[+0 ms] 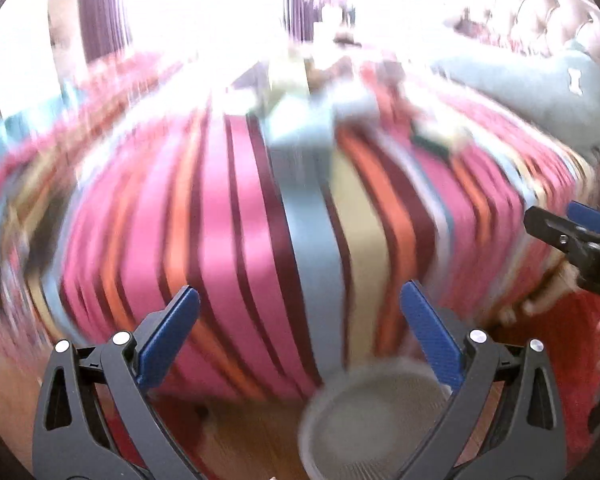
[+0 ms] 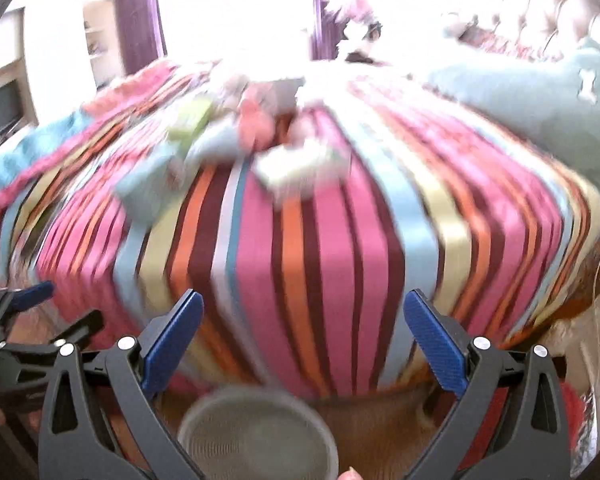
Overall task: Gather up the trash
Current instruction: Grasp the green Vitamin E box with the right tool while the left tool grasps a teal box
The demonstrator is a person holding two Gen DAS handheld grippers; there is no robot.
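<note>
We see both views flooded by daylight from the far side of the room; the window is blown out to pure white, and its glare washes over the far edge of the striped bedspread; the small items on it smear into pale blobs we cannot name. Motion blur streaks the stripes in both pictures, worse in the left wrist view; only the left gripper and right gripper stay sharp. The fisheye bows the bed into a dome and darkens the corners; the mesh bin is soft.
</note>
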